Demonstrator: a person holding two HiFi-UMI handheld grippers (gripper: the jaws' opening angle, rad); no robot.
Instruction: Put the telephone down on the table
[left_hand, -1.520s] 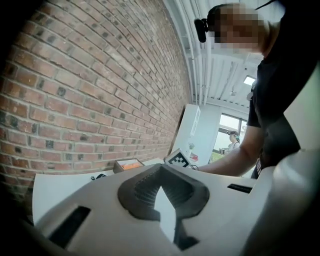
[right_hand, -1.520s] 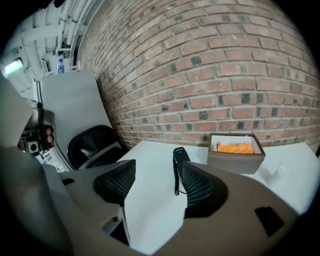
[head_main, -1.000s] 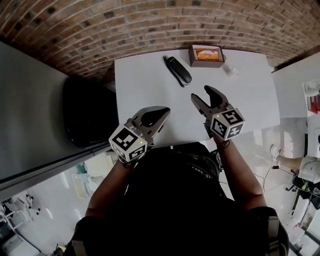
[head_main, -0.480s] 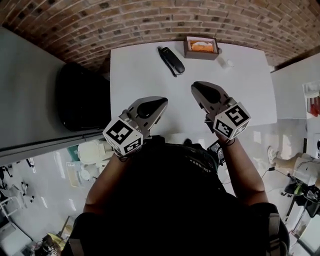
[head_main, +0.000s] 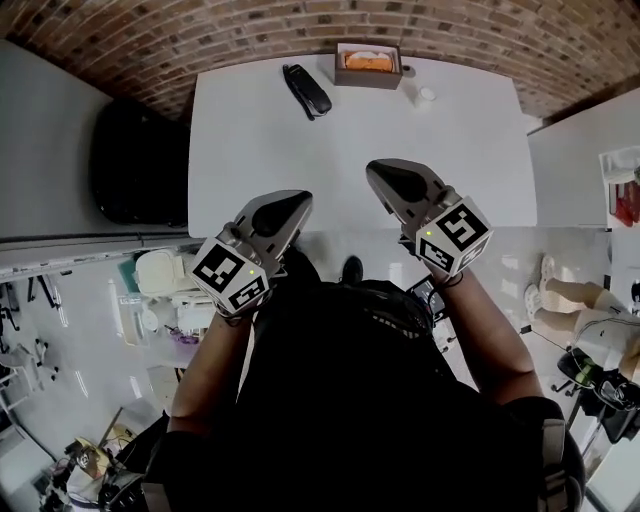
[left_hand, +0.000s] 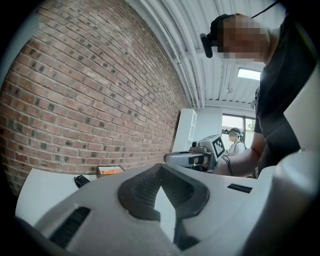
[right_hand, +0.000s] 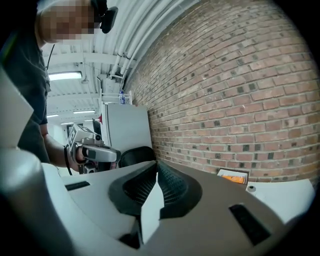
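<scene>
The telephone lies flat on the white table. It is at the far side, close to the brick wall, and neither of your grippers touches it. Just beside it, against the wall, stands a brown box with something orange inside. A small round white object sits a little nearer to you on that side. The rest of the tabletop in view is bare.

You hold both grippers over the near edge of the table, well apart from the telephone. Your left gripper has its jaws closed tip to tip with nothing between them. Your right gripper is the same: jaws together, empty.

That makes one telephone, one box, one small white object and two grippers.

To your left of the table sits a black rounded shape, and beyond it a plain grey surface. The floor under you is pale and glossy, with clutter along the left.
</scene>
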